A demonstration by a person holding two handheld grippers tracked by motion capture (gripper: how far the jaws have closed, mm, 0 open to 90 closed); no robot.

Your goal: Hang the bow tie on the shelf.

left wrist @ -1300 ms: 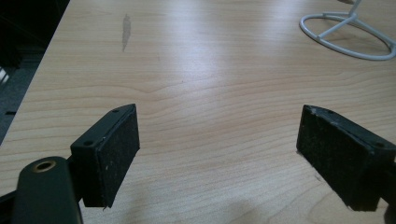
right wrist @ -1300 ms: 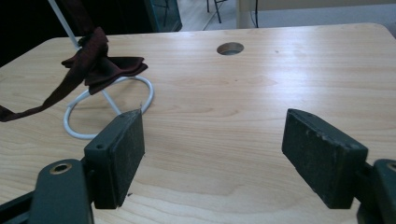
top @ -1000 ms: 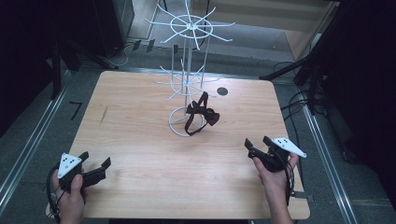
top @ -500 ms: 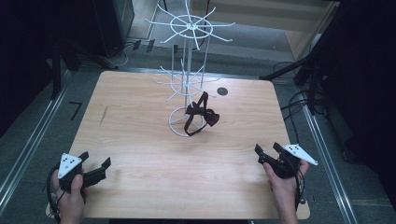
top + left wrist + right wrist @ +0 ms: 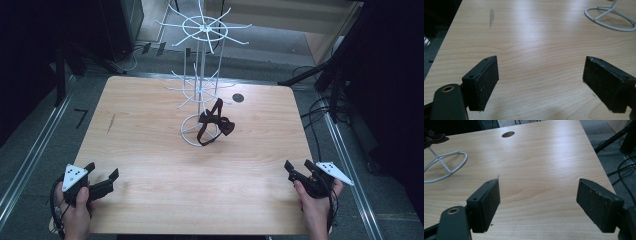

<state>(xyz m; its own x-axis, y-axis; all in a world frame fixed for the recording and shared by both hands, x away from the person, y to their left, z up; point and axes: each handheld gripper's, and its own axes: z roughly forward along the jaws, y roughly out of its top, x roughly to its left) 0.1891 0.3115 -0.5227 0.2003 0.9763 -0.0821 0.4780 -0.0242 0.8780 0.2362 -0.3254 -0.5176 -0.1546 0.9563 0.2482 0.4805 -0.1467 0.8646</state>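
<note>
High view: the dark bow tie [image 5: 215, 122] is hanging on the white wire rack [image 5: 200, 90] at table centre. Left gripper [image 5: 102, 182] is sitting at seven o'clock, right gripper [image 5: 297, 172] at five o'clock — both gaping wide, gripping nothing.

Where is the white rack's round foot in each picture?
High view: the foot sits mid-table, by the dark bow tie.
Left gripper view: foot at top right.
Right gripper view: foot at far left.
Shared landmark: the foot's white cross wires.
</note>
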